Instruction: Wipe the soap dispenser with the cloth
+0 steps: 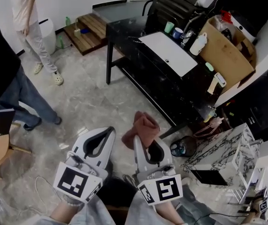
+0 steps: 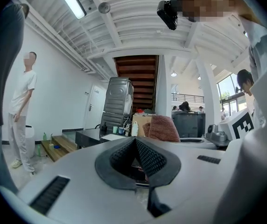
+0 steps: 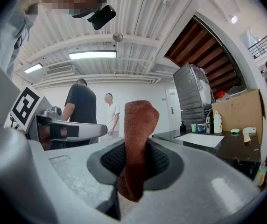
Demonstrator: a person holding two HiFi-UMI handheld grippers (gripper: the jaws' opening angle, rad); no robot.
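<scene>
Both claws shut: our L claw [image 2: 135, 143] has its tips together w/ nothing between, our R claw [image 3: 134, 149] pinches the reddish cloth [image 3: 138, 122], which sticks up past the tips. We see the white soap dispenser [image 1: 198, 44] upright on the black counter [image 1: 124, 34], beside a cardboard box [image 1: 225, 55], well apart from both.

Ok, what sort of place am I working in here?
Probably an open workshop or lab with a mock washroom corner: a black counter carries a white basin and the soap dispenser, a bystander stands nearby, and a staircase's bare underside shows overhead.
</scene>
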